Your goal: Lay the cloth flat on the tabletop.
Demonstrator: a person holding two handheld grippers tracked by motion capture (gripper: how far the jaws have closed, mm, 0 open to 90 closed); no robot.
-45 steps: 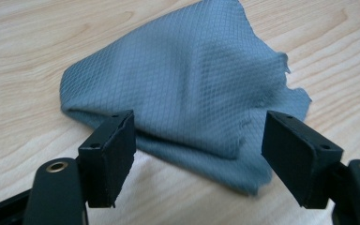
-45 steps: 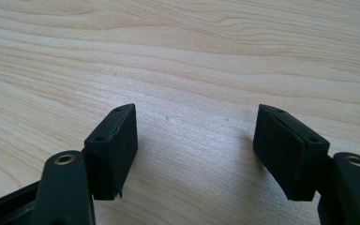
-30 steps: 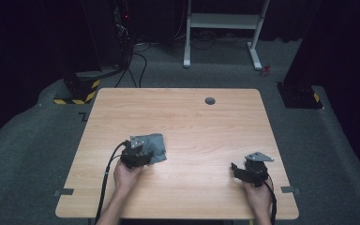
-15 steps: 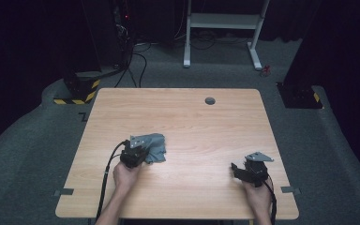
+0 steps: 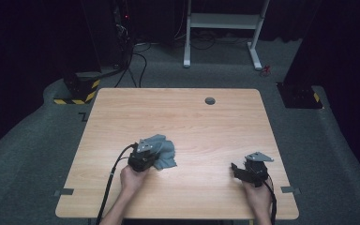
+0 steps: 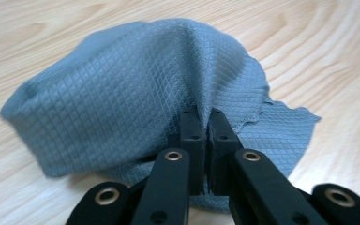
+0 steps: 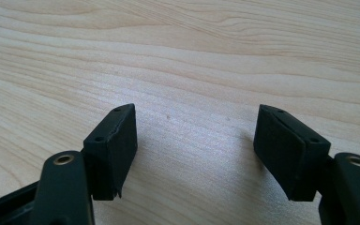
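left claw (image 6: 205,123) has just been closing, and now its two black jaws are pressed tight on a fold of the blue-grey cloth (image 6: 136,101). in the left gripper view the pinched fold stands up like a little tent above the jaws, and the rest of the cloth hangs down and spreads flat on the desk (image 6: 337,61). the cloth has a small diamond pattern all over it. one thin edge of it lies flat, off to the right of the jaws.

in the high view the left claw (image 5: 146,152) sits at the near left part of the desk (image 5: 187,117), with a hand (image 5: 132,177) behind it and a black cable trailing back off the near edge. the cloth (image 5: 166,152) is bunched up right at the tip of this claw, touching it, and spreads out a little to the right.

right claw (image 5: 236,169) is at the near right part of the desk, well apart from the cloth. another hand (image 5: 258,196) holds it. in the right gripper view this claw (image 7: 196,136) is wide, with bare wood between its two black pads.

a small dark round hole (image 5: 210,101) is in the far part of the desk. the floor (image 5: 37,140) around the desk is grey carpet.
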